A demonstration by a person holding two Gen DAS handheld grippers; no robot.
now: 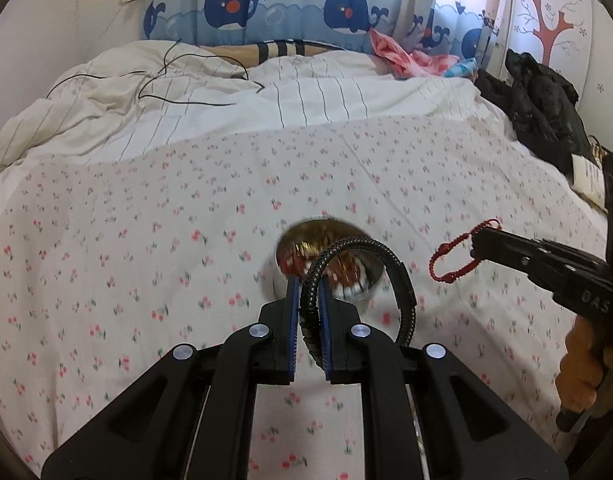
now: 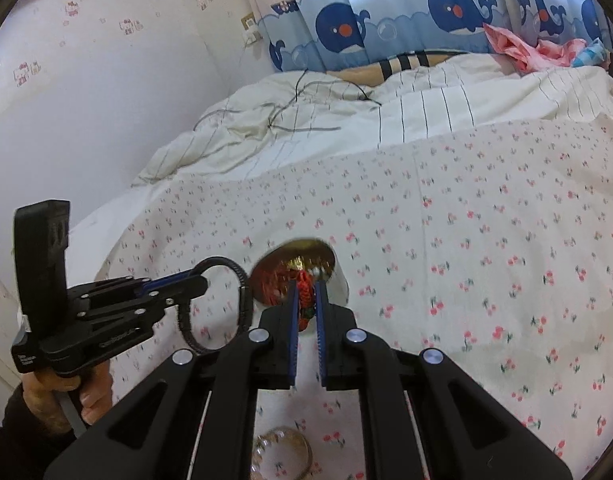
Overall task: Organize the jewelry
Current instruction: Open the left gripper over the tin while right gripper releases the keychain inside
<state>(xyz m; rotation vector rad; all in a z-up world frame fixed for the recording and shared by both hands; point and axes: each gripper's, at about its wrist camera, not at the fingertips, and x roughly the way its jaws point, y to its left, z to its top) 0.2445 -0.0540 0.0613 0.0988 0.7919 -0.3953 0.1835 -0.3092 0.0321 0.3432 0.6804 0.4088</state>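
Observation:
My left gripper is shut on a black braided bracelet, held above the bed in front of a round gold-lined tin that holds jewelry. It shows from the side in the right wrist view with the bracelet looping below it. My right gripper is shut on a red woven string bracelet, just before the tin. In the left wrist view it comes in from the right with the red bracelet hanging from its tips.
The floral bedsheet covers the bed. A striped duvet with a black cable lies behind. A black jacket lies at the right edge. A beaded bracelet lies on the sheet under my right gripper.

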